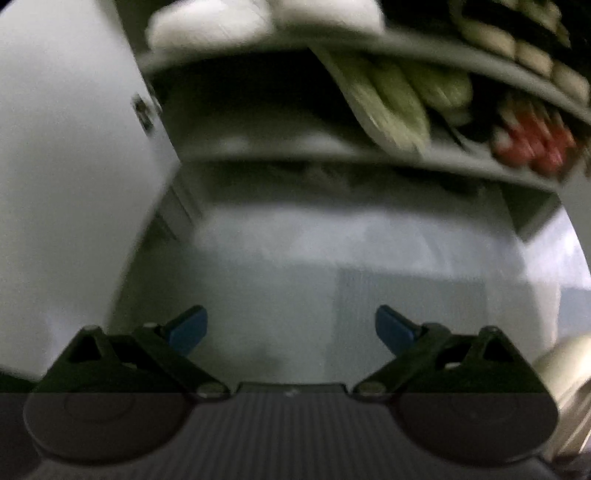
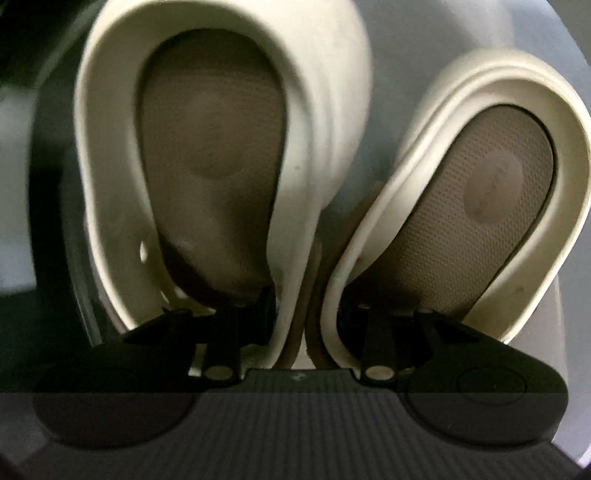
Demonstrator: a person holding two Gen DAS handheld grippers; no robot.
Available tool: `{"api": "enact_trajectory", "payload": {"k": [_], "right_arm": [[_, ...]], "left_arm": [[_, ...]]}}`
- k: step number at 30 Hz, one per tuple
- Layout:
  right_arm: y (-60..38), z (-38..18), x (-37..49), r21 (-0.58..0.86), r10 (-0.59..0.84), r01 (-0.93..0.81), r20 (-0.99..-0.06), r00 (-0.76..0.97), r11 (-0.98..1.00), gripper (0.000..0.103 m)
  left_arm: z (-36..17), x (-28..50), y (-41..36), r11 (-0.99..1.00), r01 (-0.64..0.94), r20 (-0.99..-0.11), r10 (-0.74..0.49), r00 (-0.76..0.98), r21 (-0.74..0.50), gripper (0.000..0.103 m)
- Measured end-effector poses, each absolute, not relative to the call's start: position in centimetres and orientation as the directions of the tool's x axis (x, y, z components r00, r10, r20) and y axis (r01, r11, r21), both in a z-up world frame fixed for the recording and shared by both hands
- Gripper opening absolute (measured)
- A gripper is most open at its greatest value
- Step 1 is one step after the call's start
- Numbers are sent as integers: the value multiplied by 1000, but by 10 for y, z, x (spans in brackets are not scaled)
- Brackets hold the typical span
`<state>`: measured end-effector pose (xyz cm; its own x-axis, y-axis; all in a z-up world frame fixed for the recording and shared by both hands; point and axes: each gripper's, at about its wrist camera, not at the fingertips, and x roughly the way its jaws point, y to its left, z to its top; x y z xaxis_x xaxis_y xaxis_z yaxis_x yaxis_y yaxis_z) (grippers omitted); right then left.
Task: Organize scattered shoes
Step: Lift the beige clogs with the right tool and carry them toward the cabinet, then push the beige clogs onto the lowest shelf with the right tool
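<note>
In the right wrist view my right gripper (image 2: 306, 325) is shut on a pair of cream clog slippers. One finger reaches inside the left slipper (image 2: 110, 177) and the other inside the right slipper (image 2: 569, 155), pinching their inner side walls together. Both have tan dotted insoles and point away from the camera. In the left wrist view, which is blurred, my left gripper (image 1: 291, 326) stands open with its blue pads (image 1: 188, 325) wide apart and nothing between them. It hangs over pale floor in front of a shoe rack (image 1: 332, 157).
The rack's shelves hold white shoes (image 1: 221, 22), green slippers (image 1: 399, 92), red shoes (image 1: 532, 144) and more footwear at the top right. A white cabinet door (image 1: 66, 166) stands on the left. A cream shape (image 1: 565, 369) shows at the lower right edge.
</note>
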<state>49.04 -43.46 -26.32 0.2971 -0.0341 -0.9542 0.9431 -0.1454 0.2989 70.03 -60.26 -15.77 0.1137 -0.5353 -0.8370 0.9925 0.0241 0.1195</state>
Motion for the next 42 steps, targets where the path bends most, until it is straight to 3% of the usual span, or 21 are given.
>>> {"api": "enact_trajectory", "payload": {"k": [8, 18, 26, 31, 34, 42], "right_arm": [[-602, -257, 665, 282, -66, 929, -950, 305, 238, 33], [-714, -284, 778, 267, -96, 897, -943, 318, 352, 32], [-764, -295, 820, 148, -181, 871, -949, 259, 469, 32], [-783, -308, 825, 153, -174, 867, -949, 263, 475, 32], [-797, -322, 825, 171, -167, 873, -948, 273, 457, 32], [-816, -324, 815, 215, -199, 904, -932, 302, 369, 32]], "left_arm": [[-170, 747, -611, -101, 973, -803, -585, 112, 210, 99], [-263, 767, -607, -223, 943, -851, -516, 100, 246, 100], [-337, 765, -678, 48, 989, -879, -453, 149, 143, 103], [-361, 764, -722, 94, 994, -844, -527, 96, 55, 103], [-372, 770, -748, 130, 991, -863, -498, 84, 21, 103], [-356, 765, -747, 72, 987, -858, -489, 159, 142, 103]]}}
